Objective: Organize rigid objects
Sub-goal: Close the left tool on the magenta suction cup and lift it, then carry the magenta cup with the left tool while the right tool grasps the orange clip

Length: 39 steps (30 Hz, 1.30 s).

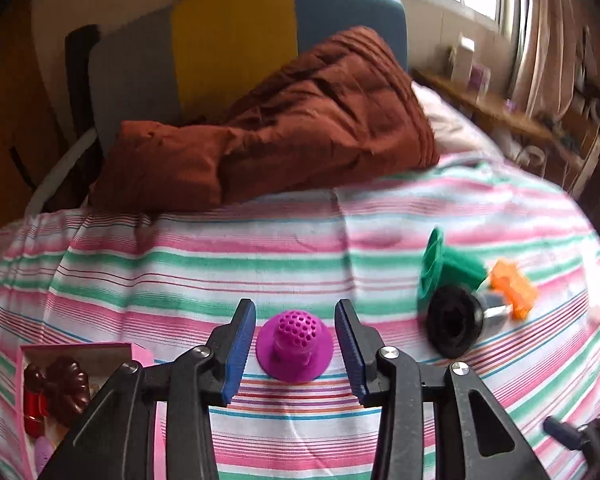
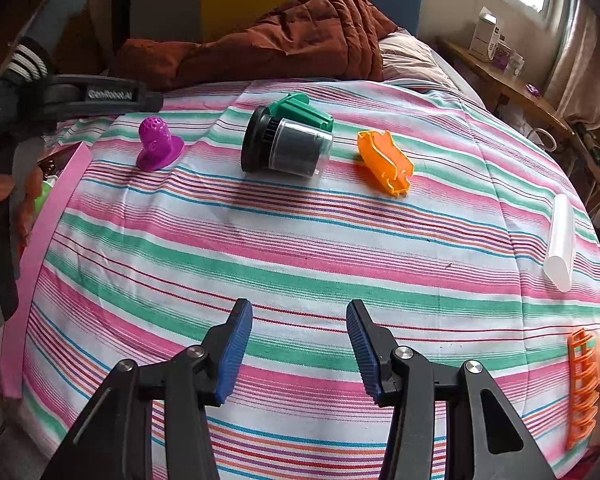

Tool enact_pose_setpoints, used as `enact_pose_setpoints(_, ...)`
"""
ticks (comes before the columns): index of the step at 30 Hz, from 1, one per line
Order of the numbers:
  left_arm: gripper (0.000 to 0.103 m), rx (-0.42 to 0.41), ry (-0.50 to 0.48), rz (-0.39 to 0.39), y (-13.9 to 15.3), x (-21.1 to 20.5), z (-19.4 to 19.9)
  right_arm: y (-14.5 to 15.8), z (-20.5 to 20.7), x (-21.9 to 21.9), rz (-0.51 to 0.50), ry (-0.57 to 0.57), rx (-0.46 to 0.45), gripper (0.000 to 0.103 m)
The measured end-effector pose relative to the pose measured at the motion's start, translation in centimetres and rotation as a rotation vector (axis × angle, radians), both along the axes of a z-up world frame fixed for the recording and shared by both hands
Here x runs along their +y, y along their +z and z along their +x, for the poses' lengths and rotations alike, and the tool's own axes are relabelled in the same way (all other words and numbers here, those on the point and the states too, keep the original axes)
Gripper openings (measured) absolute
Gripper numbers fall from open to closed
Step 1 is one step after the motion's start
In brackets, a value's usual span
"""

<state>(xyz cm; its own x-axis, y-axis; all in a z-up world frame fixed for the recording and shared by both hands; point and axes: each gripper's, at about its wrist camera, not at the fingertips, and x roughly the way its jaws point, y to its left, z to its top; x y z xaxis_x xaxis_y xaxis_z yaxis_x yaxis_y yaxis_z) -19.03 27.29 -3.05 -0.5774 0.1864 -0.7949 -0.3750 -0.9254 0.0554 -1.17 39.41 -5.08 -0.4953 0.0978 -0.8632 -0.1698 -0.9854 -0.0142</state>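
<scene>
A purple perforated cap with a wide flange (image 1: 294,344) stands on the striped bedsheet (image 1: 260,248), right between the blue pads of my left gripper (image 1: 295,314). The pads stand just off its flange on both sides, so that gripper is open. From the right wrist view the same purple cap (image 2: 158,144) sits at the far left, under the left gripper's black body (image 2: 100,94). My right gripper (image 2: 299,312) hangs open over bare sheet with nothing between its fingers. A pink box (image 1: 80,350) with dark red pieces inside lies at the lower left.
A black-and-clear cylinder (image 2: 288,148) lies against a green part (image 2: 300,110), with an orange piece (image 2: 386,162) to its right. A white tube (image 2: 560,240) and an orange rack (image 2: 580,384) lie at the right edge. A rust-coloured quilt (image 1: 300,128) is heaped behind.
</scene>
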Motion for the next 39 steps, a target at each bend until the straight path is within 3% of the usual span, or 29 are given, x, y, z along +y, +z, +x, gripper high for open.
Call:
enact_pose_setpoints(3, 0.042, -0.03, 0.031, -0.04, -1.5, 0.0, -1.0, 0.2, 0.0, 0.1, -0.004, -0.006, 0.004, 0.05)
enact_pose_setpoints(10, 0.041, -0.075, 0.042, -0.038, -3.7, -0.2, -1.7, 0.3, -0.3, 0.4, -0.015, -0.011, 0.009, 0.05)
enact_pose_setpoints(12, 0.034, -0.076, 0.033, -0.014, -3.8, -0.3, -1.5, 0.2, -0.3, 0.6, -0.024, -0.014, 0.008, 0.05)
enact_pose_setpoints(15, 0.033, -0.076, 0.03, 0.034, -3.4, -1.0, -0.9, 0.1, -0.4, 1.1, -0.03, -0.031, 0.006, 0.05)
enact_pose_setpoints(29, 0.033, -0.1, -0.082, 0.206, 0.1, -1.9, 5.9, -1.5, -0.2, 3.9, -0.154, -0.132, -0.018, 0.05)
enact_pose_setpoints(35, 0.033, -0.106, -0.121, 0.229, 0.2, -3.1, 9.8, -1.6, 0.2, 6.0, -0.226, -0.202, 0.017, 0.05)
enact_pose_setpoints(39, 0.033, -0.109, -0.14, 0.252, 0.0, -4.4, 12.1, -0.8, 0.9, 7.3, -0.197, -0.268, 0.088, 0.05)
